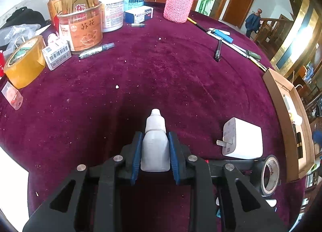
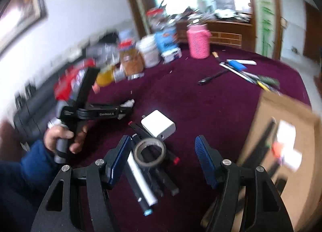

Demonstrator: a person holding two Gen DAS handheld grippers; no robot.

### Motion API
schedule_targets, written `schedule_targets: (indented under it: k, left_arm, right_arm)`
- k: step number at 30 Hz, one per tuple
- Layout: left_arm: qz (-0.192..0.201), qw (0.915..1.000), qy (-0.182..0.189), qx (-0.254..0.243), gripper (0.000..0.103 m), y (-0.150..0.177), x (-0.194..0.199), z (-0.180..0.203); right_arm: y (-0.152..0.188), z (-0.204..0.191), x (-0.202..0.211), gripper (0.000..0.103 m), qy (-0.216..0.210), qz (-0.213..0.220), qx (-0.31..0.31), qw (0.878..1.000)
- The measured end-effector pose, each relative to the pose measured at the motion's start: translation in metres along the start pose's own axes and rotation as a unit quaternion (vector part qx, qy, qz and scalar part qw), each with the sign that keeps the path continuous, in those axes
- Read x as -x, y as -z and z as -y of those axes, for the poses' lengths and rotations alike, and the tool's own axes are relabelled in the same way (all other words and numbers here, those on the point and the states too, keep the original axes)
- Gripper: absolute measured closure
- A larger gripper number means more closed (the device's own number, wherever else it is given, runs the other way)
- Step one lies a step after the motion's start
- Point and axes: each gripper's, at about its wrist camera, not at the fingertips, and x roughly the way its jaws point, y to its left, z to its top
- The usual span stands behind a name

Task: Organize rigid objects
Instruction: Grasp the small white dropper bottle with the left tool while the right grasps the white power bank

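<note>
My left gripper (image 1: 155, 134) is shut on a small white dropper bottle (image 1: 155, 147): its blue pads press the bottle's sides and the cap points forward, low over the purple tablecloth (image 1: 161, 75). A white charger plug (image 1: 243, 139) lies just to its right. In the blurred right wrist view my right gripper (image 2: 162, 139) stands open with nothing held, above a dark tape roll (image 2: 150, 152) that rests on several pens (image 2: 140, 181). The charger (image 2: 159, 125) lies just beyond them. A hand holds the left gripper (image 2: 128, 104) at the left.
An open cardboard box (image 1: 281, 99) with a few items sits at the table's right edge. Tins (image 1: 84, 28), jars, a yellow tape roll (image 1: 24, 62), a marker (image 1: 96, 50) and a pink knitted cup (image 1: 179, 2) crowd the far left. A black pen (image 1: 218, 50) and blue lighter (image 1: 223, 36) lie far right.
</note>
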Motion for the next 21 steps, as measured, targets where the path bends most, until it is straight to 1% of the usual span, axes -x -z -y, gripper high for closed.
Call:
schedule_targets:
  k: [2,3,5,7,9,10,12,15,17,18,19,21]
  left_arm:
    - [0.002,1.0,0.002,0.0,0.079,0.001,0.001,0.0]
    - [0.003,1.0,0.004,0.003,0.079,0.001,0.001,-0.001]
    - [0.003,0.9999,0.01,0.007,0.079,0.001,0.001,-0.003]
    - [0.004,0.9999,0.011,0.008,0.079,0.001,0.001,-0.003]
    - [0.005,0.9999,0.007,0.006,0.079,0.0,0.0,-0.002]
    - [0.005,1.0,0.005,0.004,0.079,0.001,0.0,-0.001]
    - [0.006,1.0,0.0,0.001,0.079,0.001,0.0,0.001]
    - [0.004,1.0,0.002,0.003,0.079,0.0,-0.001,0.0]
    - [0.003,1.0,0.004,0.006,0.08,-0.001,-0.001,-0.001]
    - [0.003,1.0,0.004,0.006,0.08,-0.001,-0.001,-0.001]
    - [0.003,1.0,0.003,0.005,0.08,0.0,-0.001,0.0]
    - [0.003,1.0,0.0,0.002,0.079,0.0,-0.001,0.0]
  right_arm:
    - [-0.015,-0.015,-0.028,0.04,0.012,-0.052,0.047,0.997]
    - [-0.018,-0.021,-0.039,0.04,0.014,-0.071,0.064,0.995]
    - [-0.025,-0.032,-0.064,0.04,0.002,-0.105,0.099,0.99]
    - [-0.026,-0.036,-0.075,0.04,0.008,-0.121,0.125,0.985]
    - [-0.029,-0.04,-0.09,0.04,0.029,-0.136,0.156,0.978]
    - [-0.032,-0.04,-0.095,0.04,0.035,-0.141,0.161,0.976]
    - [-0.037,-0.04,-0.104,0.04,0.01,-0.159,0.164,0.973]
    - [-0.036,-0.043,-0.117,0.04,-0.011,-0.186,0.175,0.967]
    - [-0.034,-0.042,-0.126,0.042,-0.015,-0.197,0.169,0.966]
    - [-0.033,-0.038,-0.132,0.045,-0.006,-0.202,0.161,0.966]
    - [-0.032,-0.035,-0.135,0.048,-0.001,-0.202,0.158,0.967]
    - [-0.032,-0.027,-0.139,0.051,-0.01,-0.2,0.135,0.97]
